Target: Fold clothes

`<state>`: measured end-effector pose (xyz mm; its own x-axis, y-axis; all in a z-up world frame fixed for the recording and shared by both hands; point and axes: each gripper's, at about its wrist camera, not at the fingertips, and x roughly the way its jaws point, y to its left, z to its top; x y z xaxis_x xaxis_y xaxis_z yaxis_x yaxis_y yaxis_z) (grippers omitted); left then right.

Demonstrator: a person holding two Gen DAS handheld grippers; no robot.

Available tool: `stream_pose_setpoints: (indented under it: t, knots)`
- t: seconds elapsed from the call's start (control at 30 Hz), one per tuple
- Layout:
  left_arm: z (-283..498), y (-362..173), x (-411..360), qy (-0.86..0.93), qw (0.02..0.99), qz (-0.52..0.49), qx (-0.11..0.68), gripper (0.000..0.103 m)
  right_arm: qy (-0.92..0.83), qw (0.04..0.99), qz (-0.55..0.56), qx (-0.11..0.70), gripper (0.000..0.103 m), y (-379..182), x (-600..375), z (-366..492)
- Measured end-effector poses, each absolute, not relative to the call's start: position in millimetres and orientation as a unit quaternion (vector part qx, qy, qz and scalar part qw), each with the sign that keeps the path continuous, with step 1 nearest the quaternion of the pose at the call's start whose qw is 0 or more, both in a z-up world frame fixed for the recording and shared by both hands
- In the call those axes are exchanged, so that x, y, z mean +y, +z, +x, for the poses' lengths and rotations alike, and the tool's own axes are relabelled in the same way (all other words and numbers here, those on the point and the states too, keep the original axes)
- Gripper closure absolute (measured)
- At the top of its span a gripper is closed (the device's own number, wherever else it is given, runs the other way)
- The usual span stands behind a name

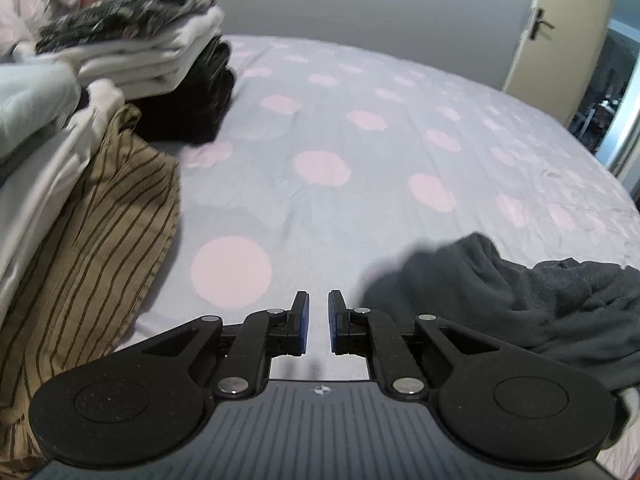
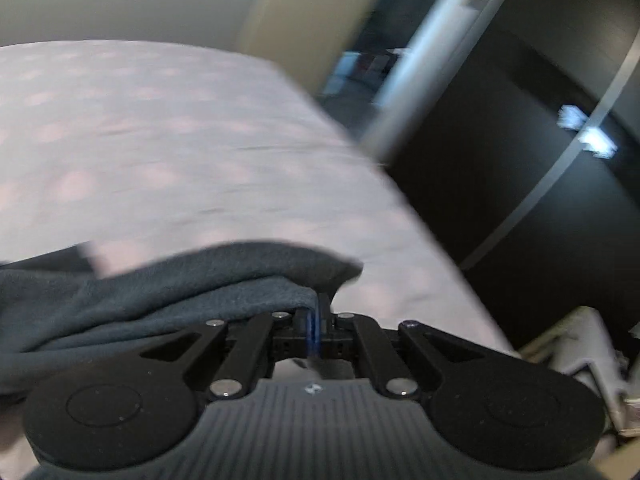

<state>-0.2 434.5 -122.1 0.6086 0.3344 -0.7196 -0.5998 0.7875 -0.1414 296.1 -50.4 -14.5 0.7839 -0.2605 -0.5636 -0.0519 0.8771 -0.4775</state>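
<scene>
A dark grey garment (image 1: pixel 520 300) lies crumpled on the bed at the lower right of the left wrist view. My left gripper (image 1: pixel 318 320) hovers just left of it, open by a narrow gap, nothing between its blue pads. In the blurred right wrist view the same dark grey garment (image 2: pixel 160 296) stretches off to the left, and my right gripper (image 2: pixel 316 320) is shut on its edge, with cloth bunched over the left finger.
The bed sheet (image 1: pixel 360 140) is pale lilac with pink dots. Folded clothes (image 1: pixel 152 60) are stacked at the far left, with a tan striped garment (image 1: pixel 100 240) in front. A door (image 1: pixel 552 28) stands beyond the bed; a dark wardrobe (image 2: pixel 520 140) is at its right side.
</scene>
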Motion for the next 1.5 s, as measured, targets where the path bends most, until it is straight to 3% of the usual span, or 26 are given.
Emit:
stream_pose_setpoints:
  t: [0.17, 0.43, 0.5, 0.57, 0.83, 1.07, 1.13, 1.5]
  knots:
    - [4.2, -119.5, 425.5, 0.249, 0.89, -0.16, 0.346, 0.08, -0.163, 0.898, -0.247, 0.324, 0.102, -23.6, -105.5, 337.5]
    - [13.2, -125.3, 417.0, 0.24, 0.894, -0.125, 0.358, 0.061, -0.157, 0.861, -0.244, 0.419, 0.098, -84.9, -145.6, 347.5]
    - [15.2, -124.9, 409.4, 0.232, 0.899, -0.104, 0.357, 0.054, -0.141, 0.857, -0.249, 0.43, 0.087, -97.8, -149.6, 340.6]
    - [16.8, -124.0, 397.5, 0.216, 0.905, -0.077, 0.357, 0.052, -0.127, 0.854, -0.253, 0.436, 0.08, -108.3, -154.5, 334.2]
    - [20.3, -126.9, 334.6, 0.105, 0.925, 0.054, 0.362, 0.043, 0.006, 0.875, -0.262, 0.407, 0.069, -113.8, -168.4, 295.7]
    - [25.2, -145.2, 296.2, 0.039, 0.914, 0.138, 0.38, 0.035, 0.185, 0.832, -0.364, 0.376, 0.048, -140.2, -153.4, 252.9]
    - [28.9, -153.2, 290.5, 0.039, 0.909, 0.154, 0.385, 0.026, 0.215, 0.814, -0.389, 0.375, 0.041, -154.2, -151.1, 248.1]
    - [48.7, -197.3, 259.1, 0.043, 0.877, 0.243, 0.413, 0.026, 0.222, 0.799, -0.442, 0.342, 0.042, -211.9, -140.9, 270.2]
